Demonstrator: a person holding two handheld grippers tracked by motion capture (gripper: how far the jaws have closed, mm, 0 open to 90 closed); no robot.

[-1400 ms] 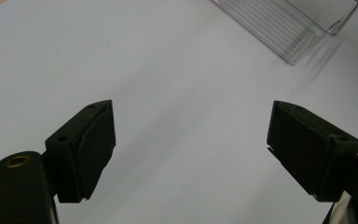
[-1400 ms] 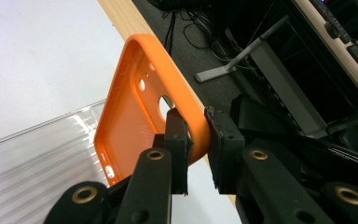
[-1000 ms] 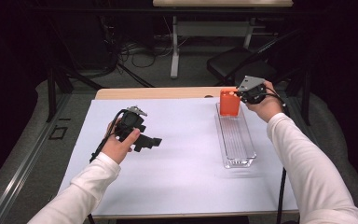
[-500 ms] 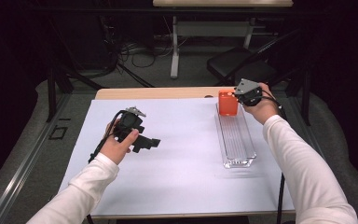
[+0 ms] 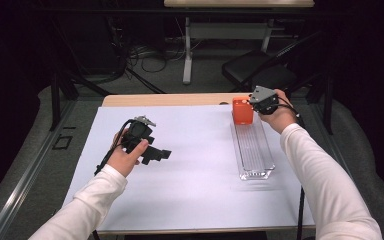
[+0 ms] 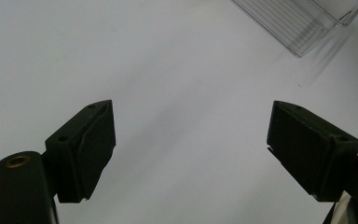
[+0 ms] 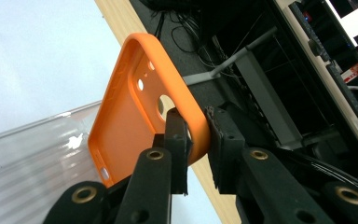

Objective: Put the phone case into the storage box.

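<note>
One orange phone case (image 7: 144,107) is clamped by its edge in the right gripper (image 7: 196,135) above the clear tray (image 5: 252,150), not yet set down; the left gripper (image 6: 191,149) is held wide open, empty.

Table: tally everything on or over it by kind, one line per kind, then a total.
Orange phone case: 1, pinched at its edge by the right gripper
Clear plastic tray: 1
Grippers: 2, the right one plus the left gripper, jaws apart over bare white table
Total: 4
</note>
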